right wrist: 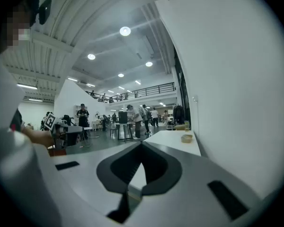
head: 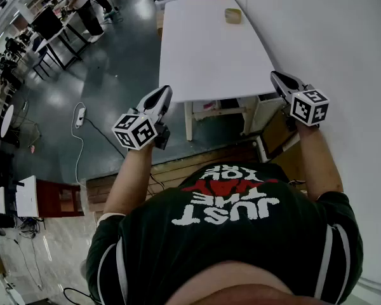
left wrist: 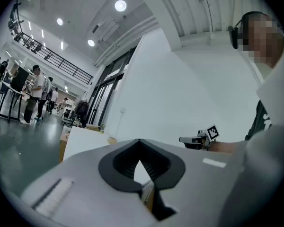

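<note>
Left gripper [head: 164, 93]: tips pressed together, empty, raised in the air just off the near left corner of the table.
Right gripper [head: 278, 76]: likewise closed on nothing, raised by the near right corner, close to the wall [head: 343, 37].
Table [head: 209, 56]: white, long, ahead of and below both grippers, touched by neither.
Roll [head: 233, 15]: small, tan, at the table's far end beside the wall, well apart from both grippers.
Progress: judged at the very start; nothing gripped or touched, all handling yet to do.
Around: grey floor [head: 114, 75] on the left, people [head: 82, 5] at dark tables far off.
</note>
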Demonstrator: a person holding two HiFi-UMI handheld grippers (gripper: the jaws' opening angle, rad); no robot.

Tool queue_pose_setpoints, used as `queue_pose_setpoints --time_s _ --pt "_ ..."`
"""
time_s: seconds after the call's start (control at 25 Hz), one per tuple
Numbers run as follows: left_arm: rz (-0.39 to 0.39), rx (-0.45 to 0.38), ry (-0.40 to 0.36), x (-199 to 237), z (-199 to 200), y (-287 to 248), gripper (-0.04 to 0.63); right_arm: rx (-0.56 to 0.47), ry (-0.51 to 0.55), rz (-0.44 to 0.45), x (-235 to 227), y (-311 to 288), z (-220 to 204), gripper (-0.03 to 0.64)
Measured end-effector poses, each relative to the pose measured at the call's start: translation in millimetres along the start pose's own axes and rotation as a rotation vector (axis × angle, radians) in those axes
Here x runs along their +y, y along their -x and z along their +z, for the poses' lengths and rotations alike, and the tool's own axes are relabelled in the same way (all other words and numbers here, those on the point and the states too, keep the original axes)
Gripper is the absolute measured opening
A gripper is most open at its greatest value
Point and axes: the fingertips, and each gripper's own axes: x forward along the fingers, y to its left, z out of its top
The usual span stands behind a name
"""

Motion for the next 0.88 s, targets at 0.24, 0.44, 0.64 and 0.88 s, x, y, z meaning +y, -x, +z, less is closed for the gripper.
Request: queue_pose_setpoints --time_s 0.24,0.44,0.64,0.88 --pt "0.002 0.004 0.001 -1.8 -2.1 0.7 -0.005 0.003 -0.002 0.004 1.2 0.1 -1.3 0.006" --pt "0.005 0.001 -0.002 -5.1 -0.8 -0.9 -0.005 0.006 0.002 0.01 0.3 0.0 1.2 0.005" --pt "0.01 0.0 -0.004 -7.5 -2.5 -10.3 -0.005 0.008 0.004 0.017 -9.0 -1.1 0.2 0.005" --pt "0.018 -0.001 0.001 -13.0 -6.0 -15.7 -0.005 0.008 -0.017 0.036 -12.7 2.5 0.3 0.006"
